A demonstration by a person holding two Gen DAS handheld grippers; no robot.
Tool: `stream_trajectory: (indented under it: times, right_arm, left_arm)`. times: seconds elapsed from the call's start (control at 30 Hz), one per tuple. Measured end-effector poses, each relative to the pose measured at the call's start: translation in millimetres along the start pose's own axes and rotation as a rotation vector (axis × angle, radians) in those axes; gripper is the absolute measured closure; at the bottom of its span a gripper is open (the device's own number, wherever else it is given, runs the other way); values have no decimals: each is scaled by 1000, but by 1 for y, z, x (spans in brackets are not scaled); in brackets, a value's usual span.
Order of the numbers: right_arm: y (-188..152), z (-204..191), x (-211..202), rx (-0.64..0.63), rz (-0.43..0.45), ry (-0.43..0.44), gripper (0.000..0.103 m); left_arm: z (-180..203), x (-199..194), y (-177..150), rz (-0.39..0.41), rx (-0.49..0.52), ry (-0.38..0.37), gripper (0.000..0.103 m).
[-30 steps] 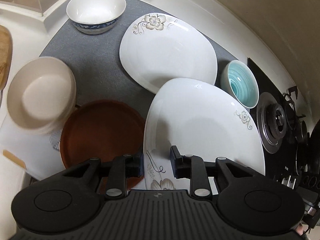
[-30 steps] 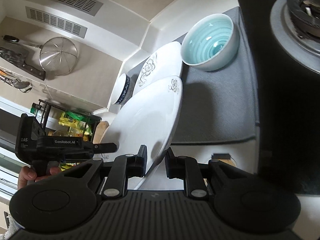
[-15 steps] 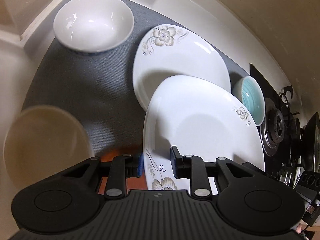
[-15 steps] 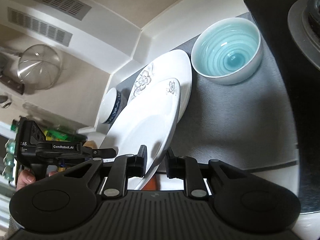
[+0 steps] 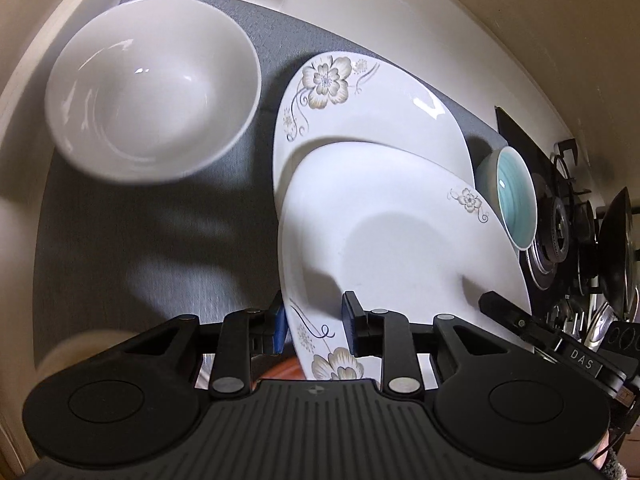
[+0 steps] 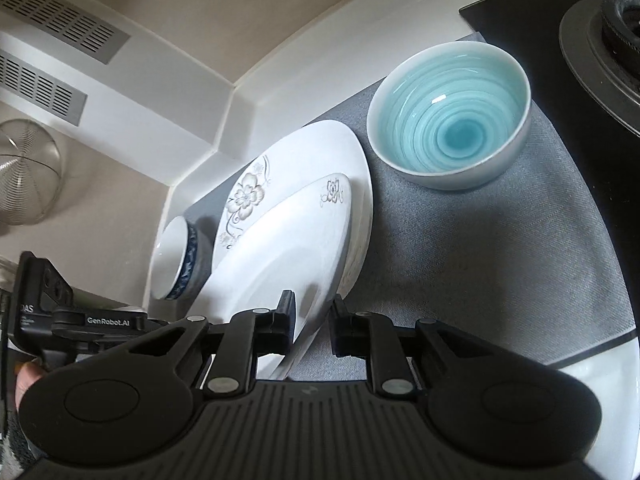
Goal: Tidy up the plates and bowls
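Both grippers hold one white flowered plate [image 5: 400,248] by opposite rims. My left gripper [image 5: 314,326] is shut on its near rim; my right gripper [image 6: 311,322] is shut on its other edge [image 6: 280,276]. The held plate hangs over a second flowered plate [image 5: 360,108] lying on the grey mat [image 5: 140,240], also in the right wrist view [image 6: 288,168]. A white bowl with a blue pattern outside [image 5: 152,100] stands at the mat's far left, also in the right wrist view [image 6: 176,264]. A teal-glazed bowl [image 6: 450,114] stands right of the plates, also in the left wrist view [image 5: 512,196].
A black gas hob with burner [image 6: 600,40] borders the mat on the right. The white wall corner [image 6: 232,92] lies behind the plates. An orange-brown dish [image 5: 280,370] peeks out under the left gripper. A mesh strainer [image 6: 24,172] hangs at left.
Both grippers carried the held plate forward over the mat, so it now overlaps the lying plate. The cream bowl and brown dish slid out of the left view.
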State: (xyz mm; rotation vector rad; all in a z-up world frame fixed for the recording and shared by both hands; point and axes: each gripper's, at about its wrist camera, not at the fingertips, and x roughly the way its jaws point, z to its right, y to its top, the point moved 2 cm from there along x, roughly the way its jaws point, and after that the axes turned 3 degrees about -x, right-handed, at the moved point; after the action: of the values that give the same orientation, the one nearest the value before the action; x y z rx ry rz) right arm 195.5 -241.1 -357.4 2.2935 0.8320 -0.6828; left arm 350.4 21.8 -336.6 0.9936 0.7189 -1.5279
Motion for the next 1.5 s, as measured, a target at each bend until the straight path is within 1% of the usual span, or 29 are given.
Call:
stream_trajectory:
  times: [0.13,0.23,0.33,0.4,0.47,0.53,0.57,0.6,0.63,0.67,0.7,0.77,0.83,1.0,1.13,1.2,1.23,1.33,1.43,1.5]
  right_arm:
    - [5,3,7,41,29,-22,86]
    - [7,-1,10,32,54,-46,86]
    - [9,-5,12,30,89,-72,87]
    - [10,-4,15,33,97,-90,89]
    - [10,-3,20,20,91,-112,90]
    - [10,-1,25,38,81,-114,90]
    - [11,-2,27,42,75,-124,89]
    - [11,-4,28,36,66,-133,89]
    - [13,-7,29,18,57,-137,88]
    - [14,-8,28,3,51,-137,88]
    - [16,-9,27,-8,42,-138,88]
    - [20,-12,26,-35,28,-162,88]
    - [21,-13,24,-44,30,-160,88]
    - [20,-23,23,-109,27,-201,87]
    - [23,-28,23,-125,57,-239,87]
    - [24,-39,20,-176,77,-271,87]
    - [24,-42,20,-187,72,-275,87]
    - [27,-45,19,-194,70,-290,87]
    - [28,-45,16,-193,100,-294,88]
    - [26,-48,14,-204,129,-293,88]
  left_arm:
    - [-11,9,12,-42,-24,-57,74]
    - [-15,11,14,-67,-17,-91,74]
    - [-22,9,9,-116,-30,-159,74]
    - [-28,6,2,-118,-30,-177,74]
    - [-32,4,0,-94,-26,-191,75]
    - [-35,0,0,-62,-51,-177,79]
    - [-32,-3,1,-39,-45,-150,80]
    - [-27,-6,2,-7,-18,-111,81]
    - [-20,-10,1,28,14,-77,86]
    - [-15,-12,0,50,35,-49,85]
    - [-12,-12,-1,56,32,-34,85]
    - [-13,-10,-3,41,-3,-37,87]
    - [-15,-10,-3,40,-22,-41,87]
    - [-19,-16,-4,50,-13,-35,88]
    - [-24,-14,-1,24,-47,-62,89]
    - [-27,-15,-1,23,-49,-61,89]
    - [-27,-16,-1,19,-49,-77,89]
    - [-26,-15,1,13,-58,-80,89]
    - [-28,-10,1,-6,-86,-100,89]
    - [-28,-9,0,-4,-87,-105,89]
